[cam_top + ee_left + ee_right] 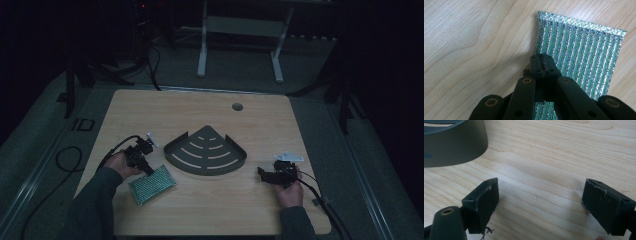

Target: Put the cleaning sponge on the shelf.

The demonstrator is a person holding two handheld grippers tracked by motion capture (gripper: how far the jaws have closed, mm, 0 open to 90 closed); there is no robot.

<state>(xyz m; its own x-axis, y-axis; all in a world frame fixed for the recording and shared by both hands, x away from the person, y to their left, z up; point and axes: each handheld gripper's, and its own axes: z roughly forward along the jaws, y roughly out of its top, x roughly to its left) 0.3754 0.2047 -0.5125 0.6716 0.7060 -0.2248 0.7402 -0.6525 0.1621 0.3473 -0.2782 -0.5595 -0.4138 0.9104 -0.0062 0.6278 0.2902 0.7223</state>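
Note:
A green, silver-striped scouring sponge (152,184) lies flat on the wooden table (200,110) at the front left. My left gripper (149,171) is shut, its tips resting at the sponge's near-left edge. In the left gripper view the closed jaws (541,63) overlap that edge of the sponge (584,55), and I see nothing pinched between them. A dark grey quarter-round corner shelf (205,172) with slots sits mid-table. My right gripper (261,172) is open just right of it, low over bare wood (540,192). The shelf's curved wall (454,147) is at the upper left of the right gripper view.
A round cable hole (237,106) sits near the table's far edge. Cables trail from both grippers off the table's sides. A white desk frame (240,30) stands on the floor beyond the table.

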